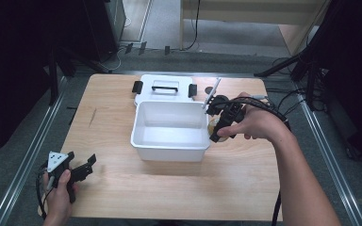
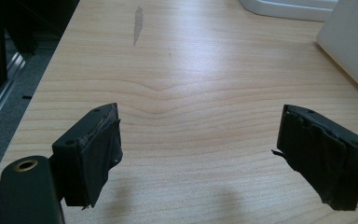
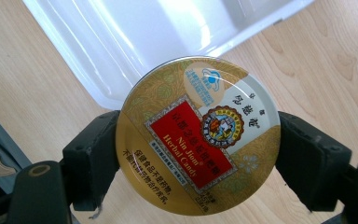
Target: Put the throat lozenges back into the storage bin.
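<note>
Right hand [image 1: 259, 123]: raised beside the tub [image 1: 169, 148], jaws pinching the candy tin [image 3: 198, 135] by its rim.
Tin: round, lid facing the camera.
Left gripper [image 2: 200, 154]: low over desk [image 2: 191, 70], jaws spread.

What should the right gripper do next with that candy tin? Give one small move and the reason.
Probably carry the candy tin sideways over the white bin's open top. The right gripper clamps the tin beside the bin's right wall, the bin looks empty, and its lid lies behind.

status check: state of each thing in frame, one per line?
white bin: open, empty, upright on the table
lid: off, flat behind the bin
candy tin: closed, clamped by the rim
right claw: shut on the tin, beside the bin's right wall
left claw: open, nothing between the jaws
</note>
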Demonstrator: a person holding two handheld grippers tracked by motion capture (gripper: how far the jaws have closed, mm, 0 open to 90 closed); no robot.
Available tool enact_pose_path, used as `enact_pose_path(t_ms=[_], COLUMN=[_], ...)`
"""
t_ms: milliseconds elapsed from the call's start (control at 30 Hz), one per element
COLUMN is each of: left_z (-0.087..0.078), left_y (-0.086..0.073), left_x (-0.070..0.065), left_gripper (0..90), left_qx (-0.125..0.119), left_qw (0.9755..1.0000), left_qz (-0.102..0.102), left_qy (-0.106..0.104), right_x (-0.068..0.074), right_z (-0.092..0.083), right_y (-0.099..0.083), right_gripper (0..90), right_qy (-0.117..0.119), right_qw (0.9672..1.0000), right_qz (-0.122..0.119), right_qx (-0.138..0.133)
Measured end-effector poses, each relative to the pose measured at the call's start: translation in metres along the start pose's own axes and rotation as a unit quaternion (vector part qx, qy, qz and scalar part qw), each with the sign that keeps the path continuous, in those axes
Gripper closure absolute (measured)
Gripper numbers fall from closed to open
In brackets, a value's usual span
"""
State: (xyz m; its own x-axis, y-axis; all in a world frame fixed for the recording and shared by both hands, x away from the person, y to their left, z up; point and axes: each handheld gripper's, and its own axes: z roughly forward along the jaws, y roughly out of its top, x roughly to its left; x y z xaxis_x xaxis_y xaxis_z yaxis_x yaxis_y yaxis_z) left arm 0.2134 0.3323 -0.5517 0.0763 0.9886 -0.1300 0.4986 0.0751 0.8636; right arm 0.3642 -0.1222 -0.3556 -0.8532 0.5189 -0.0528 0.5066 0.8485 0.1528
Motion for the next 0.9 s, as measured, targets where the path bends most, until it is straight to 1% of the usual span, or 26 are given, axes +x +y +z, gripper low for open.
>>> enact_pose_path(t_ms=[133, 500, 667, 800, 900], left_z=[0.0, 0.0, 0.0, 0.0, 0.0], left_y=[0.0, 0.0, 0.0, 0.0, 0.0], left_x=[0.0, 0.0, 0.0, 0.0, 0.0], left_gripper=[14.1, 14.1, 14.1, 14.1, 14.1], left_qx=[0.0, 0.0, 0.0, 0.0, 0.0], left_qw=[1.0, 1.0, 1.0, 1.0, 1.0], left_qz=[0.0, 0.001, 0.001, 0.002, 0.002], left_qy=[-0.001, -0.001, -0.001, -0.001, -0.001], right_x=[0.002, 0.009, 0.012, 0.015, 0.017], right_z=[0.0, 0.006, 0.01, 0.013, 0.016], right_y=[0.007, 0.025, 0.032, 0.037, 0.041], right_gripper=[20.4, 20.4, 20.4, 20.4, 20.4], right_qy=[-0.001, -0.005, -0.006, -0.011, -0.013], right_qw=[1.0, 0.9998, 0.9995, 0.9988, 0.9984], right_qz=[-0.006, -0.02, -0.03, -0.045, -0.052], right_qx=[0.002, -0.008, -0.01, -0.016, -0.017])
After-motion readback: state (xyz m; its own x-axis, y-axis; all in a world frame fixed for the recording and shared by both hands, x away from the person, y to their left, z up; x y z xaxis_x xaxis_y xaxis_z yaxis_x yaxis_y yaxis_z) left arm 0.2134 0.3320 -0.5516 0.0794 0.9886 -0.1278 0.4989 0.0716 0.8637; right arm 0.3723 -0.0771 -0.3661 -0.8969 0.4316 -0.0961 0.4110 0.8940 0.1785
